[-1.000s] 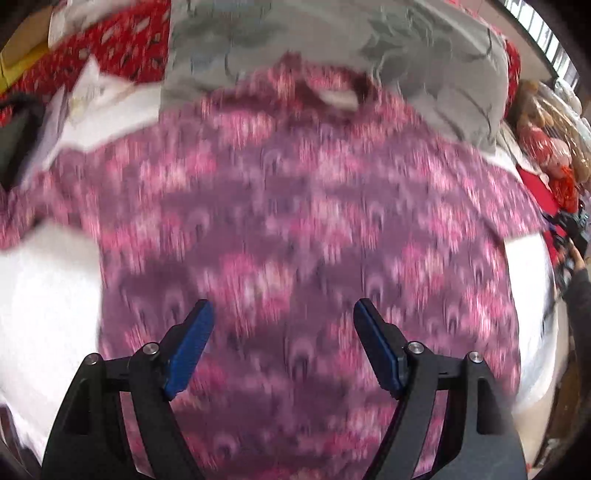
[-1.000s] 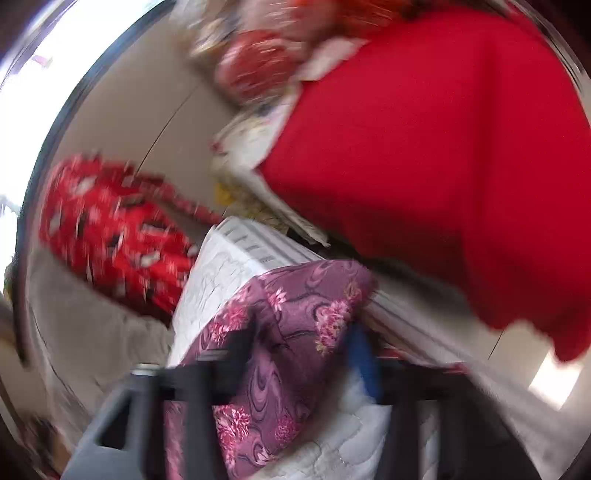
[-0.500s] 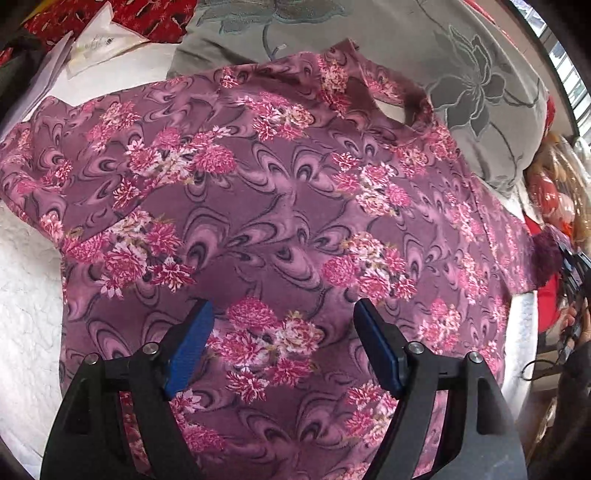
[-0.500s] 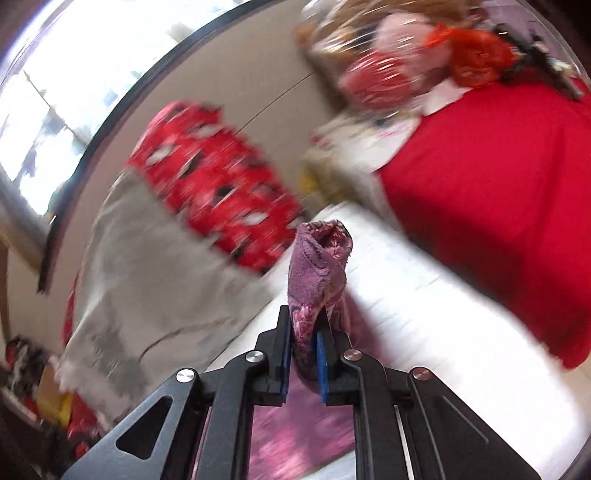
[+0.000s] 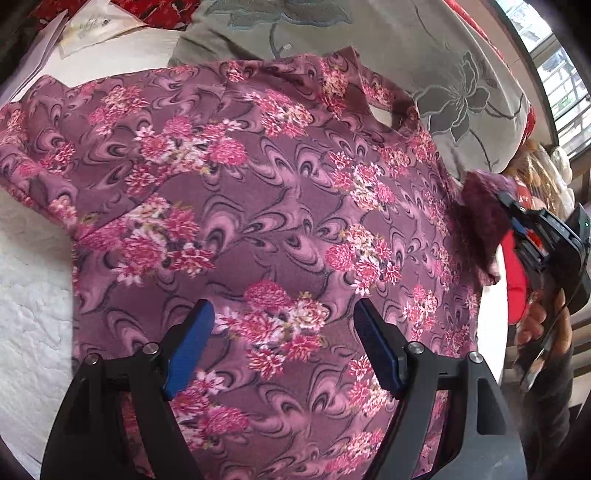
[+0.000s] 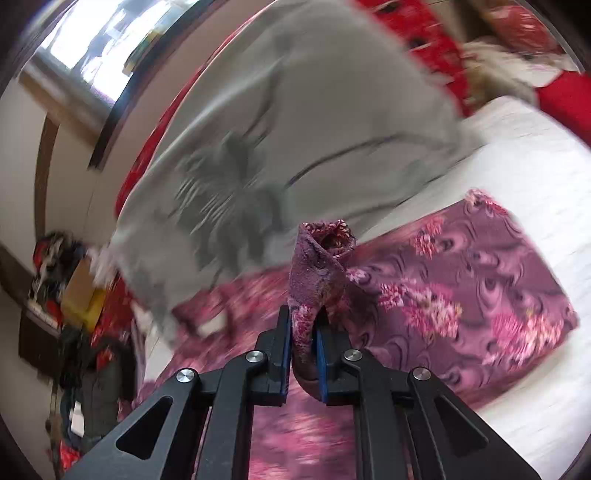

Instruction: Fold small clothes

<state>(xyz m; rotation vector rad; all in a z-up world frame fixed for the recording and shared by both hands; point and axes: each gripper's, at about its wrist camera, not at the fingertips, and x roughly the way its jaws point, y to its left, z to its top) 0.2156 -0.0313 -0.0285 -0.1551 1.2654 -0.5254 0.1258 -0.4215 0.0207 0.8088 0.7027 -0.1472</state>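
A purple shirt with pink flowers [image 5: 266,206] lies spread on a white quilted bed [image 5: 33,295], its neck opening toward a grey pillow. My left gripper [image 5: 284,332] hovers open over the shirt's lower middle, nothing between its blue pads. My right gripper [image 6: 303,354] is shut on the shirt's sleeve [image 6: 317,266], which stands up pinched between the pads. In the left wrist view that gripper [image 5: 517,221] holds the lifted sleeve [image 5: 480,218] at the shirt's right edge, above the cloth.
A grey pillow with a flower pattern [image 5: 424,66] lies beyond the collar. Papers [image 5: 92,26] and red patterned fabric [image 5: 155,7] are at the far left. A hand [image 5: 535,321] grips the right tool. Red fabric [image 6: 424,33] and clutter [image 6: 59,280] lie around the bed.
The right gripper has swung the pinched sleeve from the bed's edge in over the shirt. The left gripper has drifted slightly over the shirt, still open.
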